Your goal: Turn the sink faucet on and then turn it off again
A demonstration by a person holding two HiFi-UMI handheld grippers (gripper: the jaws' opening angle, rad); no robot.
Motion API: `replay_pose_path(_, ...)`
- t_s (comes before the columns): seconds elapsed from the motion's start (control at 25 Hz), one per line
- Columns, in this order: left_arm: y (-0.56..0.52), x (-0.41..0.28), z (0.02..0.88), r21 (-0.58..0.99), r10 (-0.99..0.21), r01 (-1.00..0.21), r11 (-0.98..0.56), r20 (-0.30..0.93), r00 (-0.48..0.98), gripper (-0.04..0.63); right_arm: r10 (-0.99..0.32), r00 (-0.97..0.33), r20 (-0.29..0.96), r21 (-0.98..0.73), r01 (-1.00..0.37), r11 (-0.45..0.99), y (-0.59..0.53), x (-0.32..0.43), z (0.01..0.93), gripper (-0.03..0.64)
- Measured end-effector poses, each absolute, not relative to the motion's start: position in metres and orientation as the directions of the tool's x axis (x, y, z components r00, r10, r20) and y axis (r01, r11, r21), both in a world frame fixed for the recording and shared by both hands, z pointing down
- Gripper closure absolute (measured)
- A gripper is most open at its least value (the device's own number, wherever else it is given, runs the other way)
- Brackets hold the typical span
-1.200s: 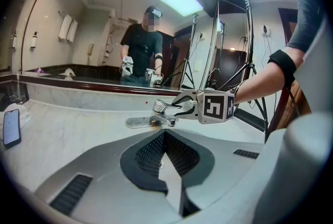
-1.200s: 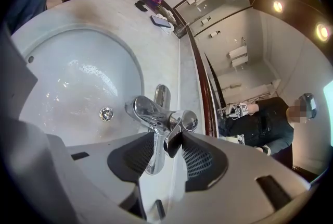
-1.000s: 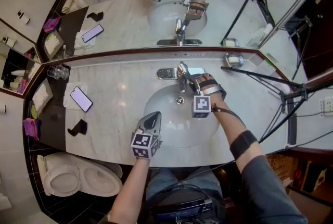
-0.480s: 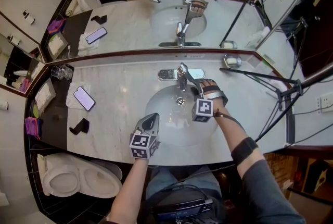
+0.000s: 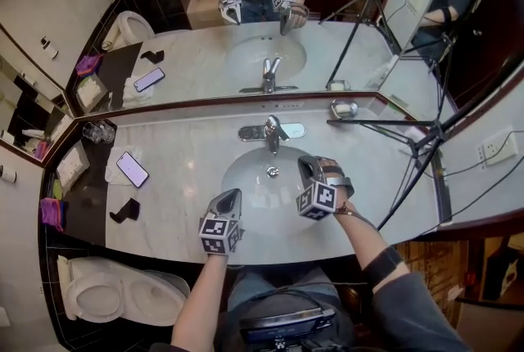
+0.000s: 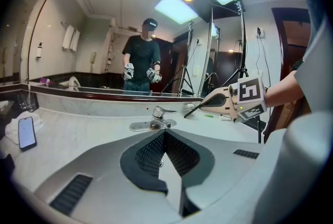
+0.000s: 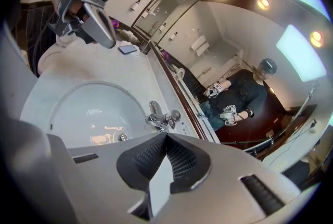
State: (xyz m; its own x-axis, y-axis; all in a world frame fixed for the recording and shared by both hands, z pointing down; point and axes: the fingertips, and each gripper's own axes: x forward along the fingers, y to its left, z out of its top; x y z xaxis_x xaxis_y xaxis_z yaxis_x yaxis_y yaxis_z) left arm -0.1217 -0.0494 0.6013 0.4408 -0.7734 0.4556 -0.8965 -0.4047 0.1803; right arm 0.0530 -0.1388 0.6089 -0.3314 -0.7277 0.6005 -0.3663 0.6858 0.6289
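**Both tongs clenched over the sink, clear of the faucet**

The marble counter (image 5: 188,146) runs off the head view at the left. The mirror (image 5: 188,47) behind it repeats the scene, with the person's reflection cut at the top. A toilet (image 5: 123,293) shows only in part at the lower left, and a tripod (image 5: 409,137) crosses the right end, its feet out of frame.

The sink (image 5: 246,178) sits mid-counter. From the head view, whether water runs is too small to tell. The right gripper view looks into the bowl from the side but shows only glints there.

The left gripper (image 5: 233,195) hangs over the near rim and the right gripper (image 5: 305,164) over the bowl's right side. From above, their marker cubes and bodies cover most of the jaws. Each gripper's own view settles it. The left jaws meet at the tip with nothing between them. The right jaws have just been closing and now meet, also empty.

The faucet (image 5: 271,132) stands on its plate at the sink's back rim, just before the mirror and apart from both grippers. The left gripper view shows it side-on, its lever pointing right.

A phone (image 5: 132,169) lies on the left of the counter.
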Motion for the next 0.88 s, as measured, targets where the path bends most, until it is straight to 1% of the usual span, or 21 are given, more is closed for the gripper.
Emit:
replay_pose_path(0.16, -0.046, -0.122, 0.589, 0.163, -0.78, -0.896, -0.412, 0.444, 0.44, 0.607, -0.743, -0.332, 0.581, 0.539, -0.527, 0.657, -0.118, 0.072, 0.594, 0.599)
replay_pose_path(0.32, -0.043, -0.129, 0.579, 0.153, -0.79, -0.9, -0.409, 0.434, 0.433, 0.607, -0.742, -0.35, 0.572, 0.337, -0.724, 0.601, -0.097, 0.098, 0.591, 0.598)
replay_pose_path(0.44, -0.043, -0.132, 0.572, 0.149, -0.792, -0.899, -0.413, 0.428, 0.435, 0.607, -0.755, -0.358, 0.549, 0.184, -0.829, 0.528, -0.085, 0.118, 0.583, 0.598)
replay_pose_path(0.56, -0.041, -0.134, 0.571, 0.146, -0.792, -0.897, -0.416, 0.428, 0.437, 0.607, -0.766, -0.36, 0.533, 0.082, -0.879, 0.47, -0.074, 0.136, 0.581, 0.6)
replay_pose_path(0.88, -0.037, -0.129, 0.568, 0.156, -0.784, -0.891, -0.426, 0.427, 0.45, 0.607, -0.802, -0.342, 0.49, -0.036, -0.927, 0.373, -0.056, 0.18, 0.581, 0.598)
